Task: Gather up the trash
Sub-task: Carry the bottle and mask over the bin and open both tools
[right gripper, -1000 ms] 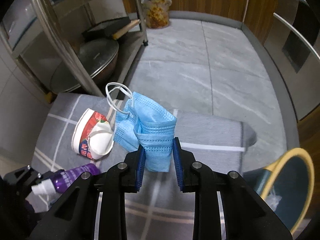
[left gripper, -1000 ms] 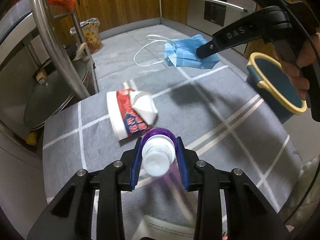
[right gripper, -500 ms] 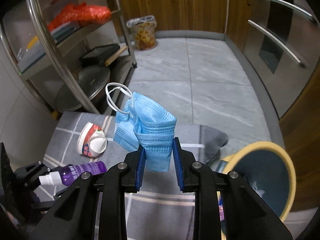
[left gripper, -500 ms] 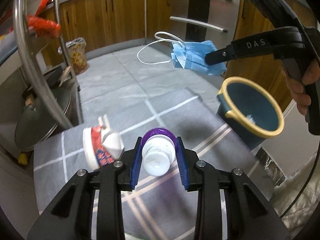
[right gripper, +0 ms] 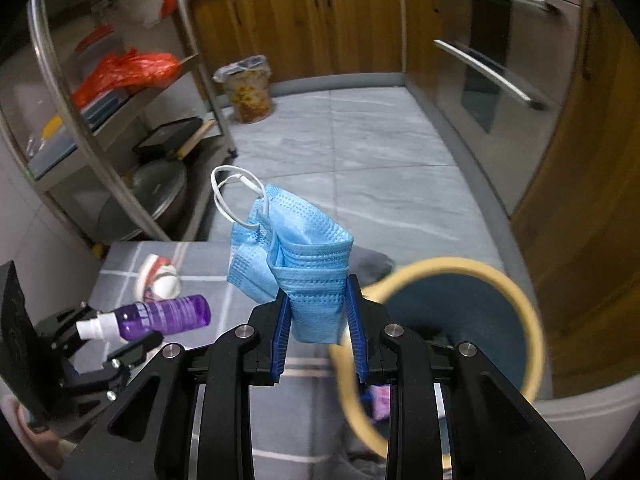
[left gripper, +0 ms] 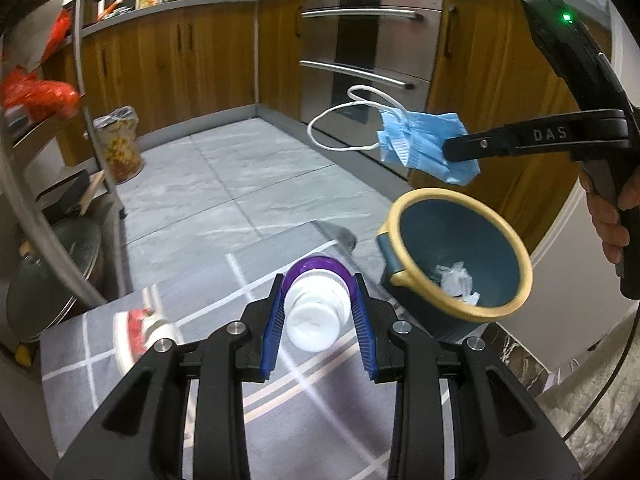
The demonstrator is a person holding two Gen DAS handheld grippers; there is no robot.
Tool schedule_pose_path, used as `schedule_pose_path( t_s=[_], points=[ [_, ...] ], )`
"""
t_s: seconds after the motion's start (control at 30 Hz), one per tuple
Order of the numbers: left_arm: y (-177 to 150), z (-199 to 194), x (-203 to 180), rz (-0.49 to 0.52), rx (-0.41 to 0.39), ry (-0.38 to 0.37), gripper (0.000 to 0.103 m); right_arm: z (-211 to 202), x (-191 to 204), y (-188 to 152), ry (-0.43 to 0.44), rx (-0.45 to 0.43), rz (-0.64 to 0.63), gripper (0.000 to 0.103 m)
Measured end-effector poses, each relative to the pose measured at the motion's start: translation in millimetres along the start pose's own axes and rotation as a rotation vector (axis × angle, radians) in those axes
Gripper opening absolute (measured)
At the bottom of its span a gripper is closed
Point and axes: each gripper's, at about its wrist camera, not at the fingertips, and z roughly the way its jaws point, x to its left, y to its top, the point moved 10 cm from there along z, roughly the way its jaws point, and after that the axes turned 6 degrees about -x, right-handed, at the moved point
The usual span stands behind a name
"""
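My left gripper (left gripper: 318, 312) is shut on a purple spray bottle (left gripper: 316, 304) with a white cap, held above the grey mat; the same bottle (right gripper: 164, 316) shows at the lower left of the right wrist view. My right gripper (right gripper: 316, 316) is shut on a blue face mask (right gripper: 298, 264) with white ear loops. That mask (left gripper: 424, 148) hangs in the air above the blue bin with a yellow rim (left gripper: 460, 256), which holds crumpled white paper. The bin (right gripper: 520, 304) lies just beyond my right fingers. A red and white paper cup (left gripper: 140, 332) lies on the mat.
A steel rack (right gripper: 120, 132) with pots and red bags stands at the left. Wooden cabinets and a steel oven front (left gripper: 368, 60) line the far side. A lined bin of scraps (left gripper: 120, 144) stands on the tiled floor. The checked grey mat (left gripper: 200, 360) is below.
Both grippers have risen and swung right, away from the mat, carrying the bottle and the mask. The mask now hangs over the blue bin, and the paper cup has dropped behind at the left.
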Motion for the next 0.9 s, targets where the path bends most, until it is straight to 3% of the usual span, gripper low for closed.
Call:
schedule_pose_path(
  t_s=[0.4,0.63,0.9],
  points=[
    [21.1,31.8,-85.3,0.070,-0.014,-0.124,0.032,-25.4,-109.7,-25.4,-0.145,0.006,0.175,0.028],
    [22.9,52.2,-141.8,0.108,-0.009,-0.195,0.032,-14.3,-144.6,-48.2,-0.205,0.080,0.234,0.028],
    [10.6,69.9,-175.8,0.160,0.028,-0.233,0.032,6.8,-172.3,-86.5,-0.243,0.217,0.262,0.028]
  ],
)
